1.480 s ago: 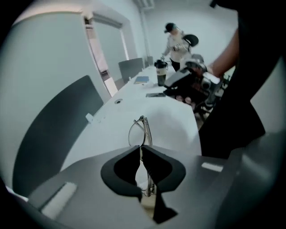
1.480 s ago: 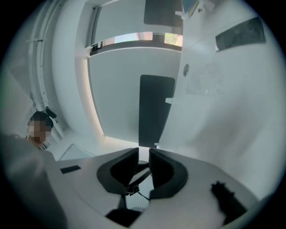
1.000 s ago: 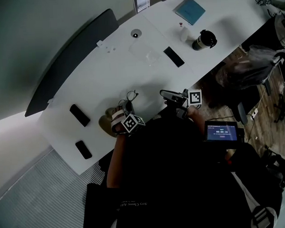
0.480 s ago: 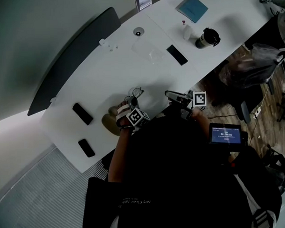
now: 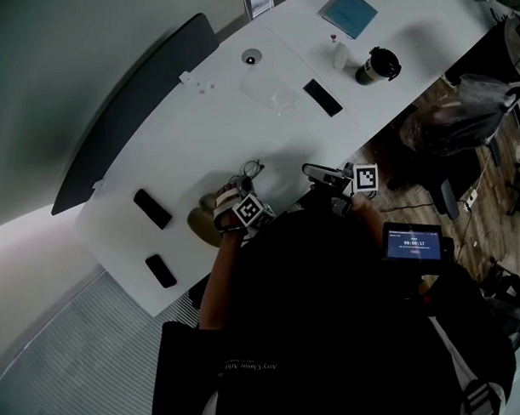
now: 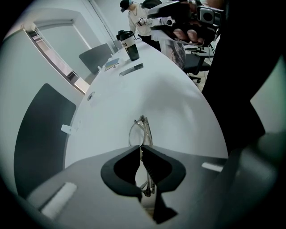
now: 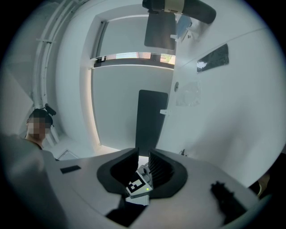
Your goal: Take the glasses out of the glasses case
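table (image 5: 198,136): white and curved, it is spreading under and ahead of both tongs.
person (image 5: 332,310): dressed in dark clothes, the person is standing behind both tongs and holding one in each hand.
dark panel (image 5: 129,113): it is running along the table's far edge, well beyond the left tongs.
left tongs (image 6: 141,147): they are pointing steeply down over the table's near edge. The jaws are drawn together and are pinching the glasses by their thin frame.
right tongs (image 7: 144,154): they are pointing level across the table, with the jaws standing a narrow gap apart and gripping nothing. A small marked block (image 7: 136,184) with a green light is showing low in that gap.
lit screen (image 5: 412,241): it is glowing off the table, to the right of the right tongs.
glasses case (image 5: 199,223): tan in colour, it is lying on the table just left of the left tongs.
blue notebook (image 5: 349,14): it is lying far ahead of the right tongs.
tumbler (image 5: 377,66): dark, it is standing well ahead of the right tongs.
black phones (image 5: 152,208): two are lying left of the left tongs, past the case. A third phone (image 5: 323,98) is lying ahead of the right tongs.
glasses (image 6: 140,129): they are out of the case and jutting past the left tongs' tips. Whether they are touching the table cannot be told.
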